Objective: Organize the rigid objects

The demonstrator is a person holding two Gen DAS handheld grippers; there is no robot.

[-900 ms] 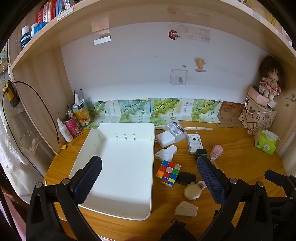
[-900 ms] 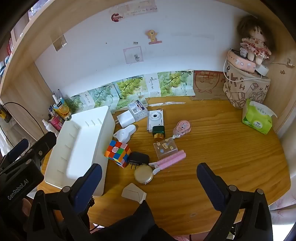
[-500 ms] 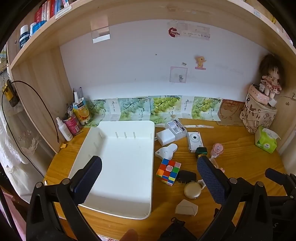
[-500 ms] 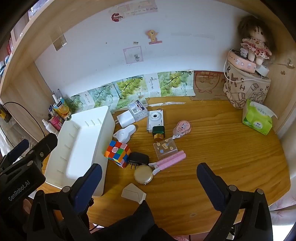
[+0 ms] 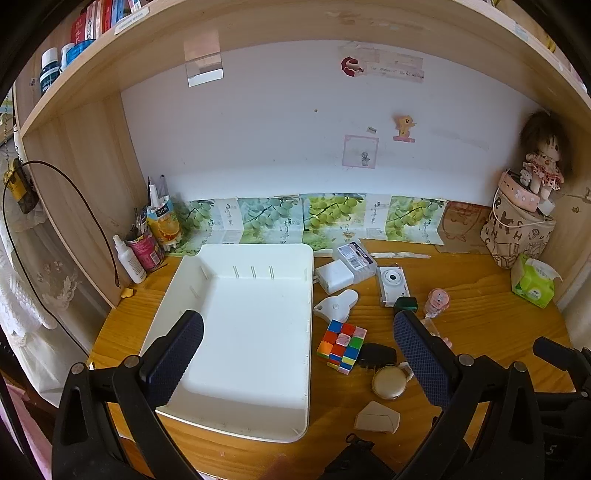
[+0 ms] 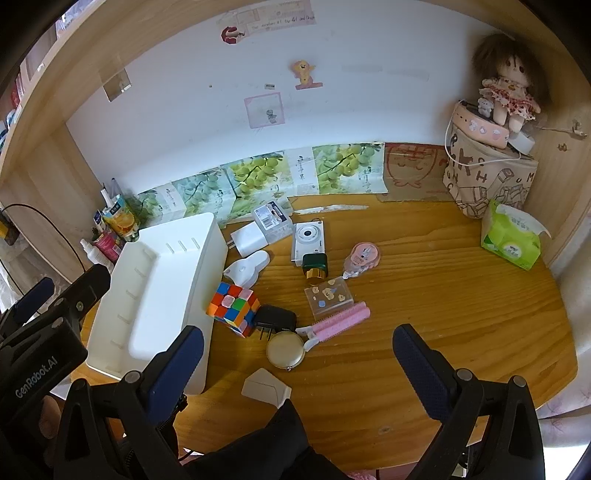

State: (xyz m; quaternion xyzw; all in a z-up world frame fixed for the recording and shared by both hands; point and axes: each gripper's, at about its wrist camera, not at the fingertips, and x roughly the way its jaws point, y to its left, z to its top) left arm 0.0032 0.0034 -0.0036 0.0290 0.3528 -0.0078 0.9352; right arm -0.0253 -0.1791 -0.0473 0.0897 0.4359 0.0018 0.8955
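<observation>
An empty white tray (image 5: 207,417) (image 6: 218,236) lies on the left of the wooden desk. To its right lie several small objects: a colour cube (image 5: 341,346) (image 6: 233,303), a black plug (image 6: 275,319), a round gold compact (image 6: 285,349), a white camera (image 5: 392,285) (image 6: 308,238), a white charger (image 5: 334,276) (image 6: 248,239), a pink comb (image 6: 340,319), a green bottle (image 6: 314,265). My left gripper (image 5: 297,354) is open and empty above the tray's near part. My right gripper (image 6: 297,363) is open and empty above the desk's front, near the compact.
A beige wedge (image 6: 266,387) lies near the front edge. A doll (image 6: 506,92) sits on a printed bag (image 6: 491,177) at the back right, beside a green tissue pack (image 6: 511,238). Bottles and pens (image 5: 147,243) stand at the back left. A shelf (image 5: 295,22) runs overhead.
The left gripper has drifted slightly back and up, so the tray sits a little lower in its view. The right gripper has barely moved. Both stay open.
</observation>
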